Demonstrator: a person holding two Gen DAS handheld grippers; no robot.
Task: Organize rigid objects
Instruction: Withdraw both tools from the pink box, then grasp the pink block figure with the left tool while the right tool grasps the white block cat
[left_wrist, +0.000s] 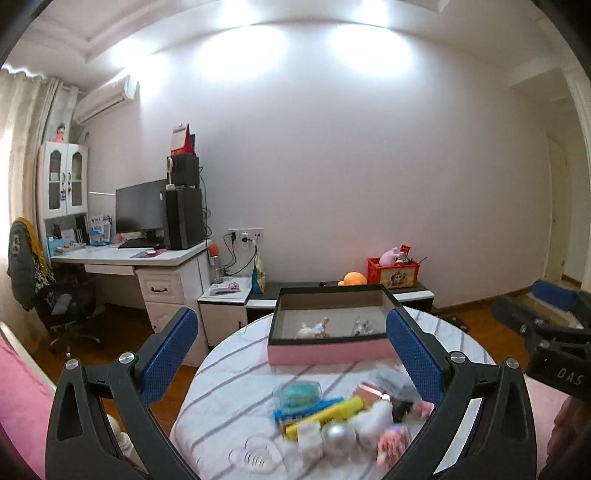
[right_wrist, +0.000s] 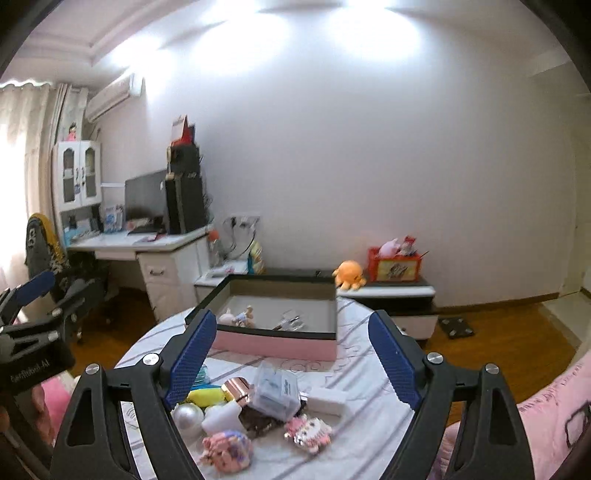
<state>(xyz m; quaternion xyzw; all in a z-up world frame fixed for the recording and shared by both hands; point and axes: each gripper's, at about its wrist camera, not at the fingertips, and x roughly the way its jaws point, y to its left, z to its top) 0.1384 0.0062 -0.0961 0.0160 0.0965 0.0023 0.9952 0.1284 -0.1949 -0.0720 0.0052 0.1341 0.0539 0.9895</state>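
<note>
Nearest to view, the left claw (left_wrist: 291, 345) stands with its blue-padded jaws spread wide and nothing between them. It is held above the near edge of the round counter (left_wrist: 229, 373), which is covered in a white cloth with grey stripes.

The loose items lie in a cluster on the near part of that counter. Running left to right: a clear case with a teal insert (left_wrist: 297, 395), a blue bar (left_wrist: 308, 406) touching a yellow bar (left_wrist: 325, 413), a silver ball (right_wrist: 189, 415), a white bottle (right_wrist: 221, 417), a rose-gold piece (right_wrist: 238, 387), a clear plastic box (right_wrist: 275, 391), a pink beaded figure (right_wrist: 308, 432) and a white block (right_wrist: 328, 400). Several of these touch or overlap; motion blur in the left view hides finer detail.

Beyond the cluster, at the far side of the counter, sits a pink box (right_wrist: 275, 343) with a black rim, open at the top. Inside it lie a small pink figure (right_wrist: 240, 316) towards the left and a clear, glinting item (right_wrist: 290, 321) towards the right, apart from each other.

The right claw (right_wrist: 291, 354) likewise stands open and empty, jaws well apart, held over the cluster. Both claws point slightly downward towards the box.
</note>
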